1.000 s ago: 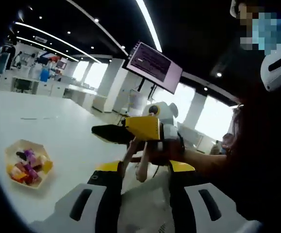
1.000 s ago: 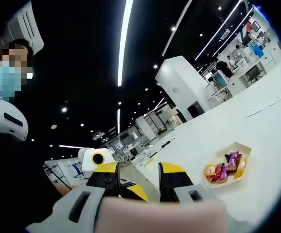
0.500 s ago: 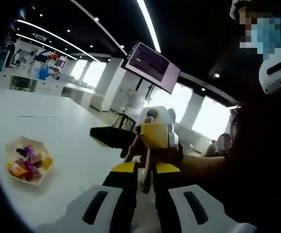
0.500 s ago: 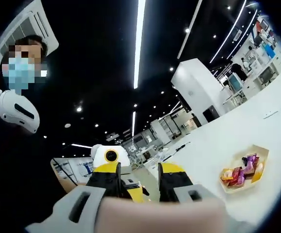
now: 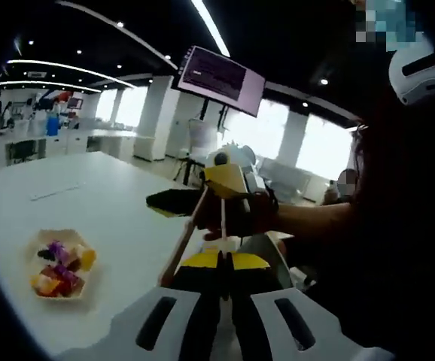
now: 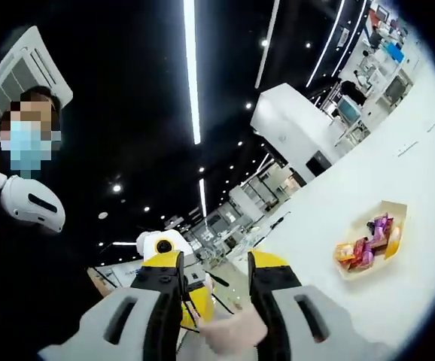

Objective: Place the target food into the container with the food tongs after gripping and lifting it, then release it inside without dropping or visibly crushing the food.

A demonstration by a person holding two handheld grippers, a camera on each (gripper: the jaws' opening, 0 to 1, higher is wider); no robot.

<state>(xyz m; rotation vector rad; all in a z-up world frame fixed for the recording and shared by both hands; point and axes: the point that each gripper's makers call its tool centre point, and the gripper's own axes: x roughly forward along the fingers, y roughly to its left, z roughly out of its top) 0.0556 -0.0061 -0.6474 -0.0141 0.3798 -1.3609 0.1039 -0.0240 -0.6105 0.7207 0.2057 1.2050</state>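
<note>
A shallow paper tray [image 5: 61,268] of small coloured food pieces lies on the white table [image 5: 120,218], left of my left gripper [image 5: 221,261]. Its yellow-tipped jaws are nearly together around a thin arm of the pale food tongs [image 5: 191,233], which slant up toward the right gripper [image 5: 229,180], held in a person's hand. In the right gripper view the right gripper [image 6: 215,280] stands open, and a pinkish blur, seemingly a hand [image 6: 232,331], sits low between its jaws. The same tray [image 6: 372,241] lies on the table [image 6: 428,150] to the right. The left gripper's yellow body [image 6: 161,250] shows at the left.
The person [image 5: 398,226] holding both grippers fills the right side of the left gripper view. A wall screen [image 5: 219,79], windows and far desks lie behind. Open white table surface surrounds the tray on all sides.
My left gripper's jaws have narrowed from wide apart to nearly together around the tongs. Both cameras have shifted, so the tray sits elsewhere in each view. The right gripper's jaws stay apart.
</note>
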